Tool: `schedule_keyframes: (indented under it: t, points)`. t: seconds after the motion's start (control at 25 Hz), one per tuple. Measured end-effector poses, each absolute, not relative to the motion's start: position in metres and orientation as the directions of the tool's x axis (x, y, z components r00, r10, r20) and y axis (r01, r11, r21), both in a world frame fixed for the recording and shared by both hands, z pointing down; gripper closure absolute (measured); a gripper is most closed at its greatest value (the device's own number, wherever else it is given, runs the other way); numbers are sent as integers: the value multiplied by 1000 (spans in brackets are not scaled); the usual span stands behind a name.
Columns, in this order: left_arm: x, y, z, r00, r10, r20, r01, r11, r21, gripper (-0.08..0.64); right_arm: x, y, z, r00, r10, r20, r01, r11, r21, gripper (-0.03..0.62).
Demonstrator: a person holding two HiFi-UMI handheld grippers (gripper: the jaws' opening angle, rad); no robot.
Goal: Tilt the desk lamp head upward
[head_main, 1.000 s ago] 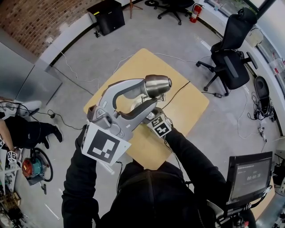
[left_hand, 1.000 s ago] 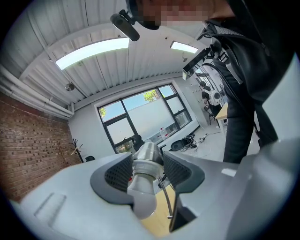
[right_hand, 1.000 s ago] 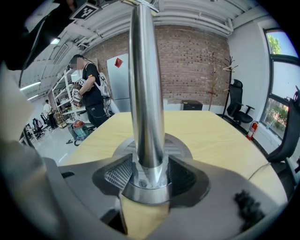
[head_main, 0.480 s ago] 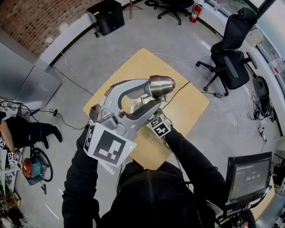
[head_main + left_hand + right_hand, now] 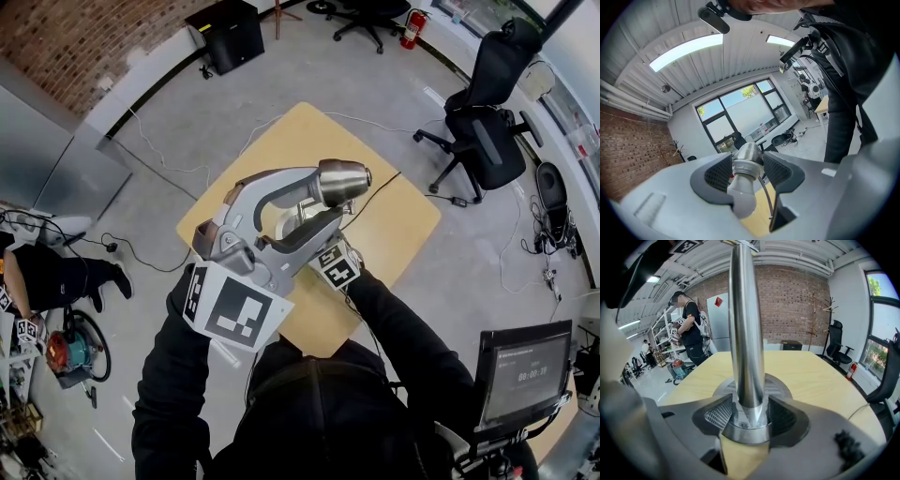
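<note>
The lamp head (image 5: 341, 178), high above the tabletop (image 5: 398, 225), was pinched by the left tool (image 5: 747, 174) for tilting. The stem (image 5: 745, 324) was clamped just above the base (image 5: 782, 386) by the right tool (image 5: 749, 417), presumably to keep it steady.

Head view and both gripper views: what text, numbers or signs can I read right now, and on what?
Nothing reads clearly enough to quote.
Black monitor screen, lower right of the head view: timer-style digits, too blurred to read.
Two white marker cubes: black square patterns only, no words.
Red fire extinguisher: label too small to read.
Red diamond sign on the white cabinet, right gripper view: no legible text.
</note>
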State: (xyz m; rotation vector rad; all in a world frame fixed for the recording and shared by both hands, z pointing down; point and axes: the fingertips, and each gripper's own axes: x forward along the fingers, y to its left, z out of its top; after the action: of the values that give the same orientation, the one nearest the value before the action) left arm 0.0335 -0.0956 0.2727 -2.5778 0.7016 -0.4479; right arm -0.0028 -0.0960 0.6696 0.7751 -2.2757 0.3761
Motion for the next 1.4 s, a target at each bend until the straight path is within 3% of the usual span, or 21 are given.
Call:
schedule_keyframes:
  t: [0.52,0.72,0.92,1.0,1.12,1.2,1.4]
  points:
    - [-29,-94,283,724,-682,104,-609,-703,-368,342,4,-96,664,-610,-406,681,-639,760,-120,341]
    - [-62,-80,335,646,-738,194,-725,-673,-147,344,21,-84,633,-636,-447,629,-678,713,-179,341]
    - [-64,-38,381,667,-698,261,-725,-689,9,380,20,-53,580,-674,-454,583,-673,702,-231,342]
    - [-62,-24,403,683,-677,275,-713,-699,50,402,21,-43,559,-700,-469,537,-669,694,-266,381]
    - [-61,-8,424,674,-678,295,-728,-676,110,449,28,-30,525,-730,-501,465,-667,670,-326,574]
    - [-64,-1,426,650,-706,280,-756,-640,139,541,35,-20,503,-738,-522,428,-669,651,-359,588]
    - [-52,13,410,680,-695,232,-733,-648,207,554,39,7,458,-758,-546,357,-652,654,-383,588]
